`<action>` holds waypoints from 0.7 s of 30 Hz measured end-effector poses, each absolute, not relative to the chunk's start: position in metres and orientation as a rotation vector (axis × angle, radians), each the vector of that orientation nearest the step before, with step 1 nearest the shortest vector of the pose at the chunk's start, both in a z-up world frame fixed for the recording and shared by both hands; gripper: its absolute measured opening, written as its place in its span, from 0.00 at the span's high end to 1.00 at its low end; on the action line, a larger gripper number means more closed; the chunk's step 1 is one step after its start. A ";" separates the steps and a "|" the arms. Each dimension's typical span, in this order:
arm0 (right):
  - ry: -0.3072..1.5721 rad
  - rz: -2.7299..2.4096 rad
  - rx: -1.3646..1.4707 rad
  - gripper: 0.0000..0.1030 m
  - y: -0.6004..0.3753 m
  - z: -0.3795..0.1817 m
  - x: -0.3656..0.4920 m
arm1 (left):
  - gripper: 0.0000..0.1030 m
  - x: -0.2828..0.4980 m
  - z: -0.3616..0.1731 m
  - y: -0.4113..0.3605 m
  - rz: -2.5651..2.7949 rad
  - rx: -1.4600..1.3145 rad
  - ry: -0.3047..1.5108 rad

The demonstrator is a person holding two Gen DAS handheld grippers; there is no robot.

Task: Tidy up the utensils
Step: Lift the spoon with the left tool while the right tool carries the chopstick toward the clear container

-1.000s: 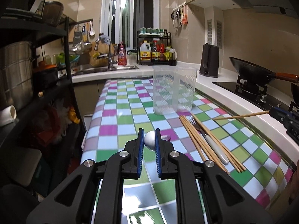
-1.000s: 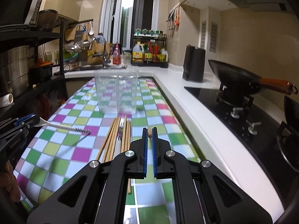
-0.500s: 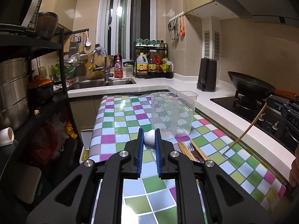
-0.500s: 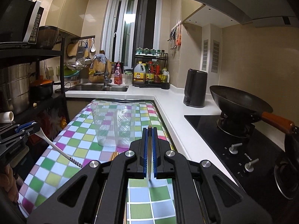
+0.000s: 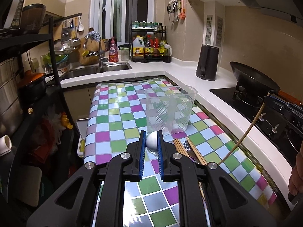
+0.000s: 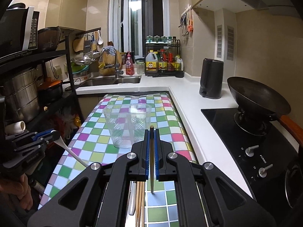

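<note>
Sitting near the far right part of the checked tablecloth [image 5: 121,117], well in from the near edge: a clear plastic holder [image 5: 170,109], split in two by a wall inside, open on top, nothing in it. Leaving plenty of bare cloth to its left and in front. Lying flat just near of the holder: a bunch of wooden chopsticks [image 5: 189,151] with a fork [image 5: 186,147] among them, close enough to get in the way down low. Running along the right edge of the cloth: a smooth white counter [image 6: 191,109], then a black stove [image 6: 246,141] with a round dark wok [image 6: 257,98] and a tall dark kettle [image 6: 211,79] farther back. Crowding the left edge: a black shelf rack [image 5: 55,79] full of metal pots. Left gripper [image 5: 151,141] squeezing narrow on a white spoon [image 6: 70,151], long handle slanting down over the cloth. Right gripper [image 6: 151,143] pinching tight on one thin wooden chopstick [image 6: 151,162], held up above the cloth with its tip pointing down.
</note>
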State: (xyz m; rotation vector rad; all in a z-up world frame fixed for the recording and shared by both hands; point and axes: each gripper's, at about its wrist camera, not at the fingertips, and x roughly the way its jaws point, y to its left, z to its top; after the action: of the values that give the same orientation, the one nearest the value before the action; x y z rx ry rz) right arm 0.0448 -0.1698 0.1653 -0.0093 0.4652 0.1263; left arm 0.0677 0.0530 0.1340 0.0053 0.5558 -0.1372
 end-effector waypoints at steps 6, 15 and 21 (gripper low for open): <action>0.504 0.166 0.042 0.96 -0.172 0.191 0.063 | 0.89 0.082 0.155 0.053 -0.164 0.004 0.582; 0.361 0.194 0.030 0.96 -0.165 0.282 0.100 | 0.89 0.129 0.230 0.053 -0.180 0.054 0.493; 0.283 0.207 0.047 0.96 -0.151 0.317 0.140 | 0.89 0.170 0.264 0.047 -0.165 0.055 0.446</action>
State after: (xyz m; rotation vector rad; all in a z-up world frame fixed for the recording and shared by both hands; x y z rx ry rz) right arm 0.1402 -0.1510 0.3171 0.0465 0.2832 0.2068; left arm 0.1705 0.0468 0.2639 0.0547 0.4464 -0.1645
